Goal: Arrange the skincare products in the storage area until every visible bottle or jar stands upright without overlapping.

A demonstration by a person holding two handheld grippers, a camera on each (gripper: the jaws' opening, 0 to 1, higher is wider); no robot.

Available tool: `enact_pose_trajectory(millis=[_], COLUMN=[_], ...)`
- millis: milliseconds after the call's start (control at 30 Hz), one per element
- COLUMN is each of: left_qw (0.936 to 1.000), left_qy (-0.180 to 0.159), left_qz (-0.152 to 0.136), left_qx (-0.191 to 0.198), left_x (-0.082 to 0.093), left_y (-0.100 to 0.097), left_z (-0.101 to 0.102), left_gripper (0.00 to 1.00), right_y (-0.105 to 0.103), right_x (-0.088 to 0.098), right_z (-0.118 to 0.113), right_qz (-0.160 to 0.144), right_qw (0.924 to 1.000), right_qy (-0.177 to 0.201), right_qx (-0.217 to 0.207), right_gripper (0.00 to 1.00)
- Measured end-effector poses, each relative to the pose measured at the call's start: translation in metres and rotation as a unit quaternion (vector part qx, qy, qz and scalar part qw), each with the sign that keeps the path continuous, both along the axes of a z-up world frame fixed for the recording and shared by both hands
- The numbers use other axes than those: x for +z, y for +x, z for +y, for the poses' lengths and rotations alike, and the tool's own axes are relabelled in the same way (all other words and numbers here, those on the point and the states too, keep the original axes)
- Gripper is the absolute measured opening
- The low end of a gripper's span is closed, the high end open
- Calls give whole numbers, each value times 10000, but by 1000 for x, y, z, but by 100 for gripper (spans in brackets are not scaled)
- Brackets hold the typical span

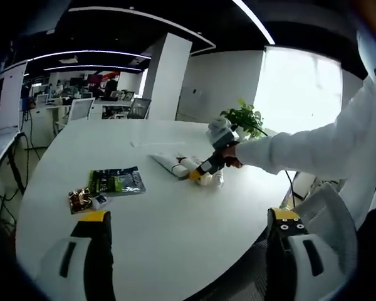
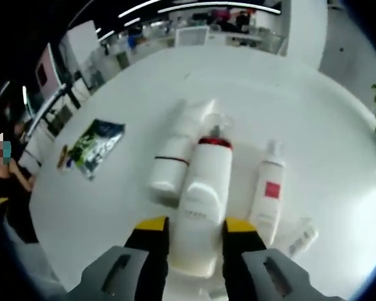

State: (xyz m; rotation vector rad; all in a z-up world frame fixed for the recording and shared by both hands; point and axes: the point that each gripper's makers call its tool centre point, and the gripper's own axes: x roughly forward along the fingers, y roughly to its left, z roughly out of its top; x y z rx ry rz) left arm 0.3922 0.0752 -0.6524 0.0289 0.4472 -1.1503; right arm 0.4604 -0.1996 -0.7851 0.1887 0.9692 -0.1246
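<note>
Several white skincare products lie flat on the round white table [image 2: 313,113]. A white pump bottle with a red collar [image 2: 205,182] lies between the jaws of my right gripper [image 2: 196,229], which touch both of its sides. To its left lies a white tube with a dark red band [image 2: 170,160]. On its right are a slim bottle with a pink label [image 2: 269,191] and a small tube [image 2: 302,238]. In the left gripper view, my left gripper [image 1: 189,219] hangs wide open over the table's near edge, holding nothing. The right gripper [image 1: 203,169] is down at the products [image 1: 175,164].
A green packet [image 1: 116,180] and a small snack packet [image 1: 81,199] lie on the table's left. A potted plant [image 1: 244,118] stands at the far edge. A person's white sleeve [image 1: 301,144] reaches in from the right. A grey chair [image 1: 329,219] stands by the near edge.
</note>
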Motion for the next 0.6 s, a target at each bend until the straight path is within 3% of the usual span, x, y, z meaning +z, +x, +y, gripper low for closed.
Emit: enact_pose_trajectory(millis=[333, 433, 600], left_qw=[9999, 9997, 9990], left_qy=[2, 175, 166], left_qz=[107, -28, -83], left_qx=[-59, -182, -408], left_x=[8, 8, 15], left_y=[18, 22, 30], left_z=[5, 7, -2], left_gripper=[98, 98, 98], right_y=[-9, -10, -9], right_x=[0, 0, 0], right_z=[2, 2, 3], right_qz=[-160, -261, -339], right_qw=[9997, 9994, 9993], right_qy=[146, 181, 72], right_qx=[-64, -134, -153], right_gripper=[27, 26, 26])
